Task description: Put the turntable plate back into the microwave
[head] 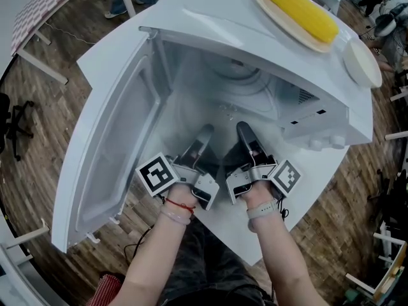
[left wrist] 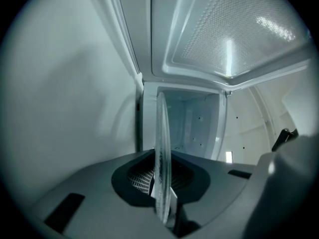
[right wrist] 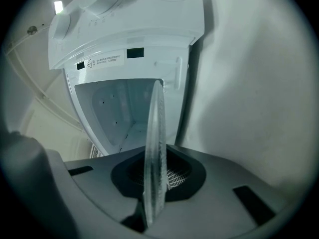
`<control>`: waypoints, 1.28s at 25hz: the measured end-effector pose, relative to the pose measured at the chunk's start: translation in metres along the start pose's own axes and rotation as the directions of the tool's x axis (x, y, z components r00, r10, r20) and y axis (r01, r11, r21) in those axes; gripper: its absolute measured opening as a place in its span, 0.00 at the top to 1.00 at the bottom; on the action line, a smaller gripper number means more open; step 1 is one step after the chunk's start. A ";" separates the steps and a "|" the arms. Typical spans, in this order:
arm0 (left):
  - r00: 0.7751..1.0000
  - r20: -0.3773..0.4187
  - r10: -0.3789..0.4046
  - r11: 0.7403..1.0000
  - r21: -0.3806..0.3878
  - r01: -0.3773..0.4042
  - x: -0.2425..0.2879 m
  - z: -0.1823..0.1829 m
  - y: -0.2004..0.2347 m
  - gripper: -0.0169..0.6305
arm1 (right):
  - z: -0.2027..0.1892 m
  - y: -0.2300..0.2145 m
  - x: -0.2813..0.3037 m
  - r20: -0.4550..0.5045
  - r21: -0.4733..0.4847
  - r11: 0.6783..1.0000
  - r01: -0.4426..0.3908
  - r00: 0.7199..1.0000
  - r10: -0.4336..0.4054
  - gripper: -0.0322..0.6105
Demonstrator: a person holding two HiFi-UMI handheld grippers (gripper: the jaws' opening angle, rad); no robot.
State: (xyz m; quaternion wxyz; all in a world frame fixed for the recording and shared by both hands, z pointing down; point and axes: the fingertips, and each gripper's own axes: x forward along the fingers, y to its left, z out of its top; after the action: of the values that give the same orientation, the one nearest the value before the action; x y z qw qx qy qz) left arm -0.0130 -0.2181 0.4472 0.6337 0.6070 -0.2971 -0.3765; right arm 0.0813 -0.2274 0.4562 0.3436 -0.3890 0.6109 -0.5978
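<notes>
While side by side before the microwave [head: 210, 24], left gripper [head: 203, 138] and right gripper [head: 246, 134] fingers tight on the turntable plate [left wrist: 162, 153]

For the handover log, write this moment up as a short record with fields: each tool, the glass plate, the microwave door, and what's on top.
Left tool: shut on the rim of the glass turntable plate
Right tool: shut on the same plate's rim
Plate: held between both tools, at the cavity mouth
Microwave door: open, on the left
Top of microwave: corn cob, white dish
</notes>
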 end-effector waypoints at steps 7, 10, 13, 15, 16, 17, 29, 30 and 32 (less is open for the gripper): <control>0.999 -0.021 0.024 1.000 -0.019 -0.024 -0.007 -0.004 0.003 0.93 | 0.000 0.002 0.001 -0.010 0.002 1.000 -0.003 1.000 0.003 0.89; 1.000 0.002 0.018 0.998 -0.053 -0.018 -0.006 -0.003 0.002 0.92 | -0.001 0.006 0.001 -0.012 -0.005 1.000 -0.023 1.000 0.023 0.88; 1.000 0.020 0.016 0.998 -0.064 -0.015 -0.005 -0.002 0.002 0.92 | -0.001 0.007 -0.002 -0.012 -0.022 0.999 -0.025 1.000 0.024 0.88; 0.999 0.034 0.015 0.998 -0.066 -0.013 -0.005 0.000 0.003 0.92 | -0.003 0.007 -0.004 -0.024 -0.033 0.999 -0.024 0.999 0.023 0.88; 0.999 0.040 0.015 0.998 -0.066 -0.013 -0.005 0.002 0.003 0.92 | -0.004 0.008 -0.005 -0.031 -0.039 0.999 -0.024 0.999 0.023 0.87; 0.999 0.045 0.015 0.998 -0.066 -0.012 -0.004 0.003 0.003 0.92 | -0.006 0.008 -0.007 -0.040 -0.045 0.999 -0.025 0.999 0.023 0.86; 0.996 0.092 0.000 0.997 -0.077 0.008 0.000 0.016 0.002 0.92 | -0.020 0.005 -0.040 -0.078 -0.063 0.998 -0.015 0.997 0.010 0.86; 0.996 0.092 -0.003 0.997 -0.075 0.010 0.000 0.016 0.001 0.92 | -0.019 0.005 -0.041 -0.074 -0.071 0.997 -0.015 0.997 0.010 0.86; 0.996 0.094 -0.008 0.998 -0.066 0.014 0.000 0.015 0.000 0.92 | -0.018 0.008 -0.040 -0.069 -0.100 0.995 -0.023 0.997 0.016 0.86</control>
State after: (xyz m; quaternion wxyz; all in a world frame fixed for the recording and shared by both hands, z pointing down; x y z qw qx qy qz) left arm -0.0251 -0.2265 0.4480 0.6369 0.5690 -0.3103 -0.4176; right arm 0.0833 -0.1832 0.4478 0.3081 -0.3793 0.6555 -0.5757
